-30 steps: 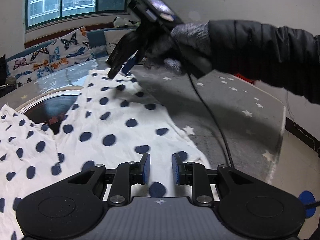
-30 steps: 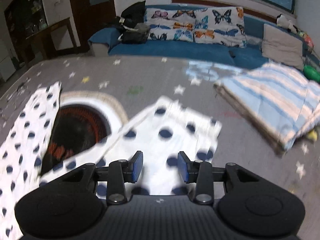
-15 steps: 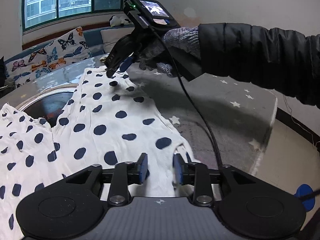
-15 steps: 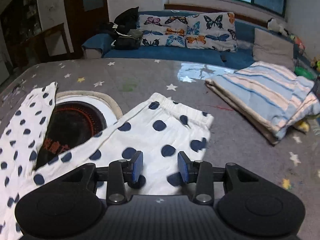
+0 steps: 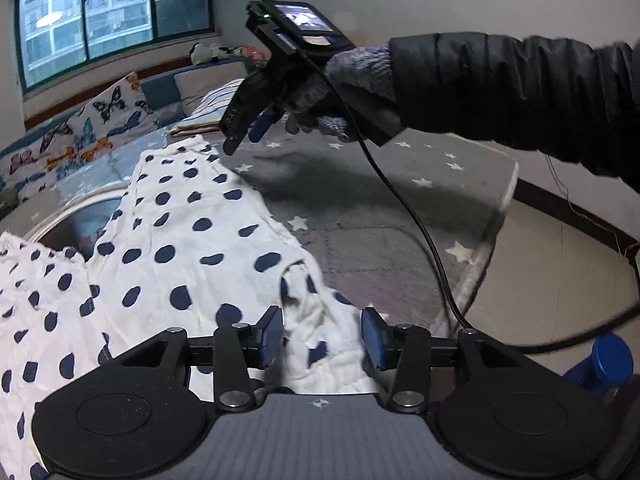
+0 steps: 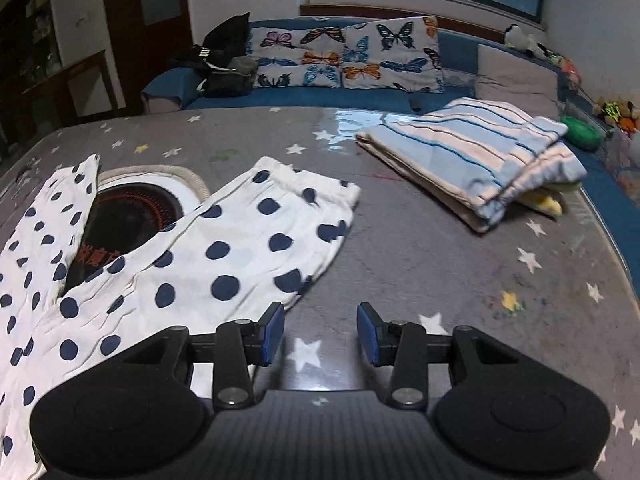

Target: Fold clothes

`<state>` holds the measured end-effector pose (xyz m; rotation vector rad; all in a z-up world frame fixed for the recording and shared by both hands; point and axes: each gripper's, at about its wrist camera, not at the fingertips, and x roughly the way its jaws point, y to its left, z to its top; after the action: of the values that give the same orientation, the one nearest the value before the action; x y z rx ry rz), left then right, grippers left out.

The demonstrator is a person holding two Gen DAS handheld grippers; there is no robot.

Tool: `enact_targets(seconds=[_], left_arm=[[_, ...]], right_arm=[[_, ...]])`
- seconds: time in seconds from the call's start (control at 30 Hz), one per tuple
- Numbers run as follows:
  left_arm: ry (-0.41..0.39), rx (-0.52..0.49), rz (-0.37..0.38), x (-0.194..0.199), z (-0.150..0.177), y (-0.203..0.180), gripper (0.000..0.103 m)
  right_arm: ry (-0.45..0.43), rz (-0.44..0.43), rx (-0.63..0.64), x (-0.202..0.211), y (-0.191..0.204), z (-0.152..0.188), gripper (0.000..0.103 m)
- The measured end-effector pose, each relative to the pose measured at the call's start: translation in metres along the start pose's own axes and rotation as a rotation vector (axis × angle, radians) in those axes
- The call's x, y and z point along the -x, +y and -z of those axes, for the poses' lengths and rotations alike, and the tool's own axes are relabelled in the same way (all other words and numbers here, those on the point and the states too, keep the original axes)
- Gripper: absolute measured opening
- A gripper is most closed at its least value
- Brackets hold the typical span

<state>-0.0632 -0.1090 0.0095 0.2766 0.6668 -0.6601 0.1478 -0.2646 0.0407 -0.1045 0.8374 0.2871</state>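
Garment: a white polka-dot garment lay spread flat on the grey star-print tabletop, running from the near left toward the middle, its far edge ending in a gathered band.
Underneath: part of the cloth lay over a round inset burner set in the tabletop, whose dark centre showed between two stretches of fabric.
Left hand-held gripper: partly spread, its jaws having just been opening; a bunched near corner of the garment sat between the blue pads, and neither pad visibly pressed on it.
Right hand-held gripper: partly spread, jaws having just been opening a little; nothing lay between them, only bare tabletop, with the garment's right edge just beside the left pad.
Right hand, seen from the left wrist: a gloved hand in a dark padded sleeve held that gripper above the garment's far end, apart from the cloth.
Far right: a folded striped blanket rested on the tabletop, well apart from the garment.
Beyond: a blue sofa with butterfly cushions.
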Motion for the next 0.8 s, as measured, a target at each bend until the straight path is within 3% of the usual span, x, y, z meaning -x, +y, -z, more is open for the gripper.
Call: enact_targets(seconds=[0.33, 0.4, 0.47, 0.8], left_arm=[[0.024, -0.080, -0.025, -0.013, 0.010, -0.009, 0.042], [0.027, -0.075, -0.023, -0.014, 0.009, -0.007, 0.022], [0.030, -0.058, -0.017, -0.015, 0.008, -0.003, 0.014], [-0.006, 0.170, 0.060, 0.003, -0.001, 0.040, 0.011]], right_arm=[[0.006, 0.004, -0.067, -0.016, -0.015, -0.005, 0.044], [0.002, 0.003, -0.081, -0.021, -0.017, -0.009, 0.044], [-0.002, -0.003, -0.104, -0.028, -0.020, -0.014, 0.044], [-0.008, -0.014, -0.153, -0.074, -0.027, -0.044, 0.044]])
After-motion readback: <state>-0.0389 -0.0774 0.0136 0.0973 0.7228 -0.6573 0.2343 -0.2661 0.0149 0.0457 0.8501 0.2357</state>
